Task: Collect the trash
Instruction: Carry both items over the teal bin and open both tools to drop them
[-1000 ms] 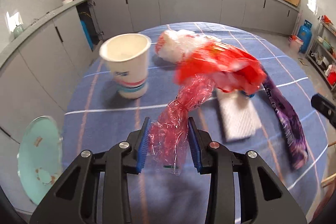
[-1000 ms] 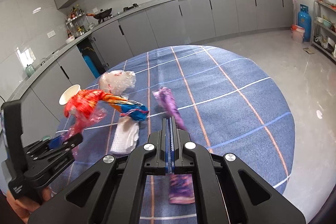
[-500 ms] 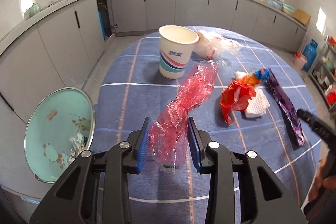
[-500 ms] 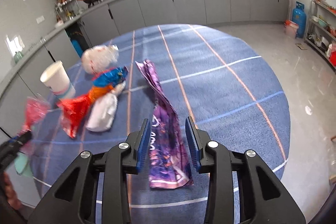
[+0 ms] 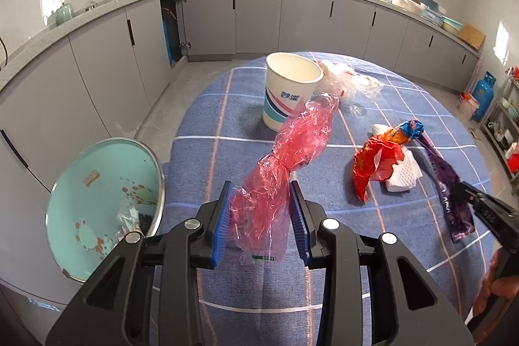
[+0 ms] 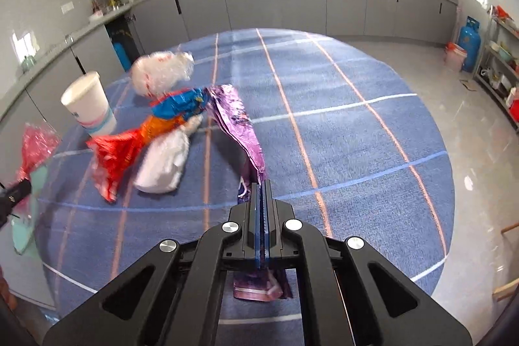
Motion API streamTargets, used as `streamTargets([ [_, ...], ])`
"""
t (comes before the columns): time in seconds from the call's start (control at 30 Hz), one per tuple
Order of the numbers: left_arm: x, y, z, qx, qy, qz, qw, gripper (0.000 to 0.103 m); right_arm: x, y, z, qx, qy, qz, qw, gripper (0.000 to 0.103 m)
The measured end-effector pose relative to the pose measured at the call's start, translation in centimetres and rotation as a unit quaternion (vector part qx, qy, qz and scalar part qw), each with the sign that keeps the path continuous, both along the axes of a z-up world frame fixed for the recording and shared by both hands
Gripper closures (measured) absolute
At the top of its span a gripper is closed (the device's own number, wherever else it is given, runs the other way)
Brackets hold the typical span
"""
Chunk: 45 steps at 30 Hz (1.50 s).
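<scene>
The pink wrapper (image 5: 285,164) sits pinched between the fingers of the left gripper (image 5: 261,218), its long axis running from the fingertips up toward the frame's centre, its loose end in front of the cup (image 5: 290,89). The bin (image 5: 97,203) — teal inside, with scraps already in it — lies at lower left of the left wrist view, just beside the table (image 5: 227,106) edge and close to this gripper; my guess is the next move swings the wrapper left and down over that opening.

The right gripper (image 6: 263,193) is pressed together on the purple wrapper (image 6: 240,122), whose length stretches away from the fingers toward the frame's middle, its near end hanging below the fingers at bottom centre. For the bin the left gripper is clearly the nearer one; the right is over the far side of the table.

Counted: one pink wrapper, one purple wrapper, one cup, one red-and-blue wrapper (image 5: 376,161), one white tissue (image 5: 404,175) beneath it, one clear bag (image 5: 352,83) behind the cup — and one bin.
</scene>
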<state>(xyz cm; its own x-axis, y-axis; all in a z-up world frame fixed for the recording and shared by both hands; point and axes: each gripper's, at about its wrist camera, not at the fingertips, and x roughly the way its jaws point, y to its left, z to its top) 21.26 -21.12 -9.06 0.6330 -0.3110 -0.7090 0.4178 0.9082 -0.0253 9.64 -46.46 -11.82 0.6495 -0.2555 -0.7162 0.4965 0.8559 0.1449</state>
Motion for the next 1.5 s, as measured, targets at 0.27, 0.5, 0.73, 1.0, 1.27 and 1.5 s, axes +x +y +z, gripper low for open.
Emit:
streamTargets([
  [0.27,-0.1,1.7,1.2,-0.001,-0.02,0.021,0.9996,0.068,-1.2,3.3,4.4,0.006,-0.074,0.02,0.997,0.101],
  [0.5,0.2,4.6,2.2,-0.008,-0.032,0.052,0.9981,0.068,0.8,9.0,6.2,0.016,-0.095,0.086,0.992,0.101],
  [0.73,0.9,8.7,2.6,-0.013,-0.038,0.096,0.9946,0.068,3.6,14.4,6.8,0.028,-0.097,0.143,0.985,0.101],
  [1.0,1.4,12.5,2.1,-0.015,-0.031,0.133,0.9905,0.068,5.5,19.1,7.0,0.035,-0.094,0.185,0.978,0.101],
  [1.27,2.0,15.1,1.2,-0.016,-0.021,0.159,0.987,0.068,7.1,22.2,6.6,0.046,-0.081,0.218,0.971,0.101],
  [1.5,3.0,17.3,0.3,-0.014,-0.009,0.185,0.9826,0.068,9.2,25.1,6.2,0.058,-0.067,0.246,0.965,0.101],
])
